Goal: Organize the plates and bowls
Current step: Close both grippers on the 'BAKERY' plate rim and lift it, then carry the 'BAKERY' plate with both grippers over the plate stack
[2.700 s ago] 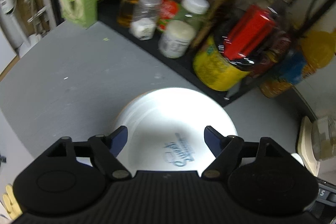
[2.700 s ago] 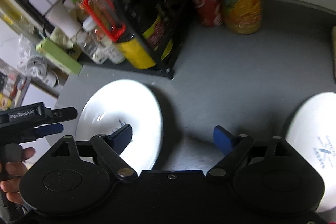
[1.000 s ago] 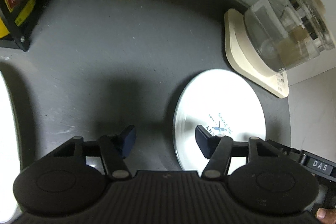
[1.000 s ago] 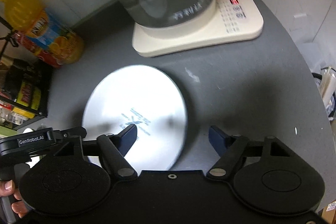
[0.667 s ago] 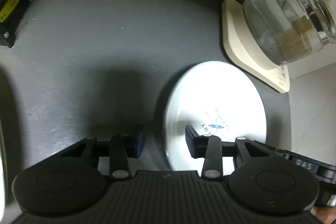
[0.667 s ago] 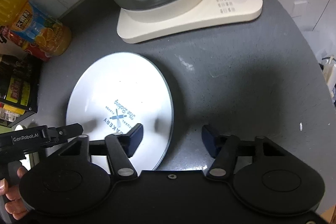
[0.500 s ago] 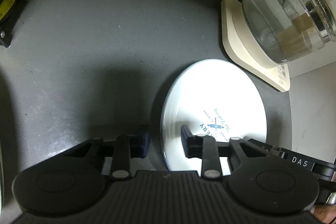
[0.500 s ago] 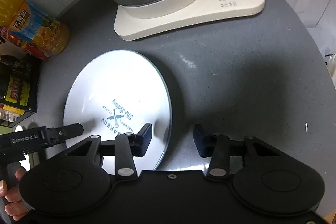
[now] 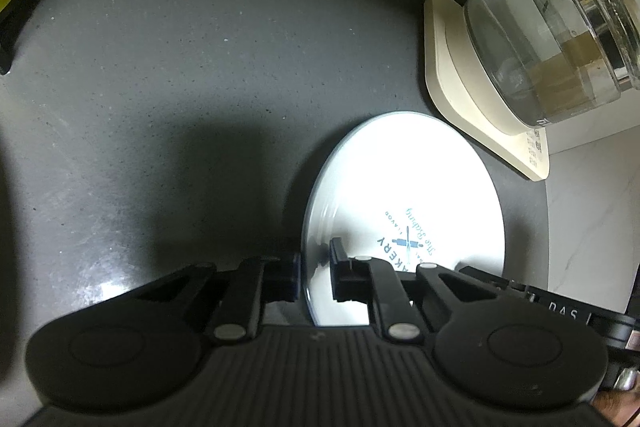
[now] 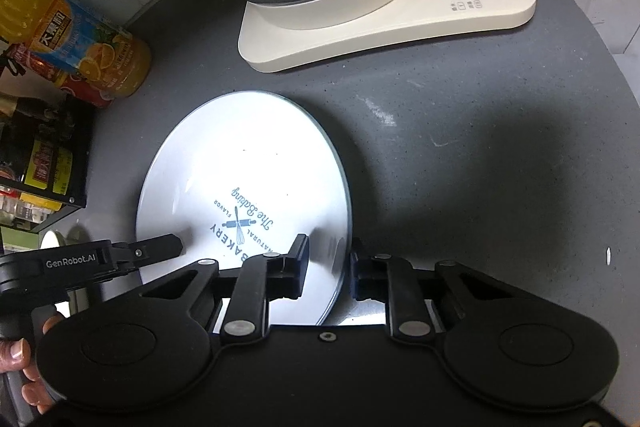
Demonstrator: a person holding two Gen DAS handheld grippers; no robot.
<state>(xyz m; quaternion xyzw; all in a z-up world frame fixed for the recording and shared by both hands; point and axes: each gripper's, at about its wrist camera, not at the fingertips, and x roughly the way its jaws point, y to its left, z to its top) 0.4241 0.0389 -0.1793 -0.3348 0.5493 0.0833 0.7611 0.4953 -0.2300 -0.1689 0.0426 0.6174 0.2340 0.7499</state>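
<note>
Left wrist view: the left gripper (image 9: 314,277) has just been closing and now pinches the near-left rim of the white plate (image 9: 412,187), which lies on the grey countertop (image 9: 180,67) just beside the kettle base (image 9: 452,67). Right wrist view: the right gripper (image 10: 328,269), likewise just closed, clamps the plate's opposite rim. Judged from this, the plate is gripped but not lifted; carrying and stacking remain.

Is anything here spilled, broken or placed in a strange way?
Nothing looks spilled or broken. The round white plate with blue print lies flat on the grey countertop, close to the cream kettle base but apart from it. The only marks are pale scuffs on the countertop beside the plate.
</note>
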